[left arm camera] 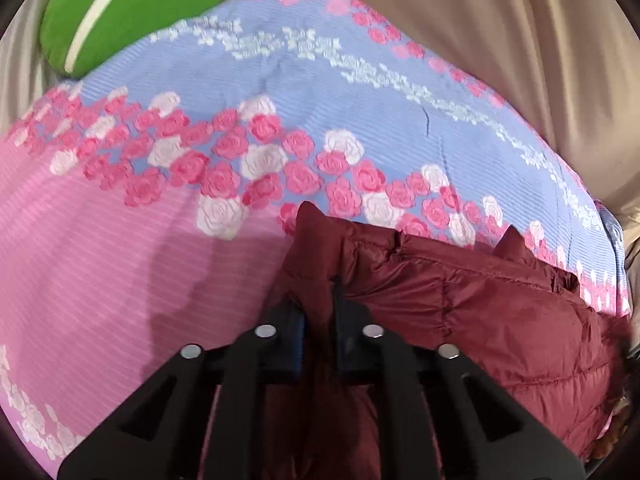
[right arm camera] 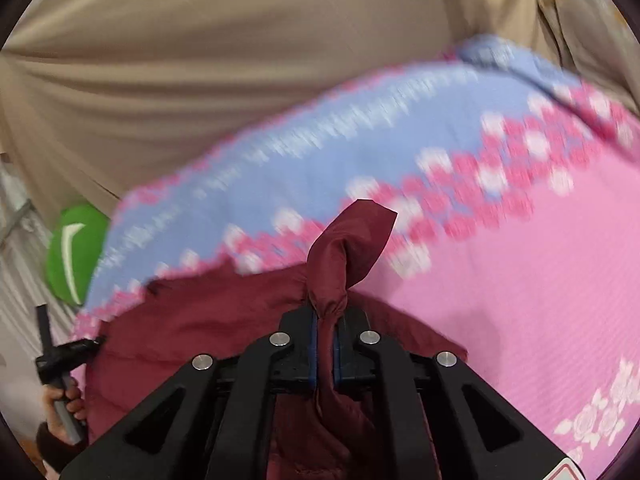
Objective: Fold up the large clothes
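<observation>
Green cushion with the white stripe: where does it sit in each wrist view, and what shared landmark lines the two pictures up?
Left wrist view: the green cushion lies top left, beyond the bedspread's blue end.
Right wrist view: the cushion shows at the left edge, mid-height, beside the blue end.
Shared landmark: the band of pink and white roses crossing the floral bedspread.

Black hand-held gripper [right arm camera: 326, 320], silver screws, blue pads [right arm camera: 314, 344].

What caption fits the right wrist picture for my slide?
Right gripper pinches a bunched fold of the maroon puffer jacket above the pink and blue rose bedspread.
</observation>
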The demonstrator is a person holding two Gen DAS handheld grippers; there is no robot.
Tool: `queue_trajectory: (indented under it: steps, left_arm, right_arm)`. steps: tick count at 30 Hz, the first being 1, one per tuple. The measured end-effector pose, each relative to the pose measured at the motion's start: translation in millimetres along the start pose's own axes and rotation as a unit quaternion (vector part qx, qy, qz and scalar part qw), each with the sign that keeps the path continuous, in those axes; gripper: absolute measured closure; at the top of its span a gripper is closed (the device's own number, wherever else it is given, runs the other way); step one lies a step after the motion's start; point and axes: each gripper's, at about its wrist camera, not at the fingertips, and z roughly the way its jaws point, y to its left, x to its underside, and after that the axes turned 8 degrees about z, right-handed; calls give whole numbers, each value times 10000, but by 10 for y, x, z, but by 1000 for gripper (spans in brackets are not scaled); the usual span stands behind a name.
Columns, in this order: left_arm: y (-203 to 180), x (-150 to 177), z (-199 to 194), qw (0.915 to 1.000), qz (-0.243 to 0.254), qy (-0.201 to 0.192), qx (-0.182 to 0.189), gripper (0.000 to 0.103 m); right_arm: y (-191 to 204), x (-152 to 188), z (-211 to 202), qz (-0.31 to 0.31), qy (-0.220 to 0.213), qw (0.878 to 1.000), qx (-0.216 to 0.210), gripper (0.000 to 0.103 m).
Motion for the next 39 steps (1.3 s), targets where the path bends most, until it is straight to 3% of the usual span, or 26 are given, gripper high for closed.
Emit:
queue_trajectory:
  steps: [1,3,7,10,13,15,16,18,21,24,26,28,32,36,39]
  left_arm:
    - [16,6,-23,9999,0,-72,-98,95]
    - [55,37,4,9998,-31,-70,-196,95]
    - [56,127,113,9995,70,-90,-299,93]
    - [-69,127,120,9967,376,-144,-707,90]
    - [-49,136,7,9959,310,-279,-804,77]
    - [12,162,-250,9957,113,-518,-757,66]
    - [12,177,-373,9956,79,-627,-696,64]
    - [-87,218,-658,9949,160,-856,-506,56]
    - [-492,382,-1010,9925,724,-989,-5,52]
    - [-1014,681,-1097,9850,1453,-744,554,52]
    - [-1290,927,-1025,9795,1777,-421,849,52]
    - [-1450,1145,-908,9757,1967,-143,955,52]
    - [-1422,1365,-862,9753,2124,-132,593,51]
    - [-1080,1453,-909,9815,1902,-72,205,50]
    - [-733,1510,-944,9860,1660,-20,-137,50]
  right_arm:
    - [70,-35,-96,-102,-214,9997,-79,98]
    - [33,-70,-69,-130,-292,9993,178,98]
    - [-371,153,561,-34,590,9916,1153,99]
    - [-490,156,597,258,715,9910,1102,100]
    - [-457,120,432,310,482,9872,1487,91]
    - [-318,114,135,249,-8,9850,1707,81]
    - [-237,132,13,151,-181,9854,1686,81]
    - [16,188,-240,-87,-446,9887,1429,81]
    - [540,448,-475,-571,-300,9967,496,81]
    - [1132,992,-432,-1175,396,9907,-556,81]
    - [1348,1308,-327,-1375,889,9819,-954,82]
    - [1435,1583,-252,-1646,1138,9756,-906,84]
    - [1097,1745,-257,-1557,1239,9790,-435,96]
    - [281,1571,-574,-750,902,9925,347,103]
    - [-243,1499,-765,-287,718,9927,925,103]
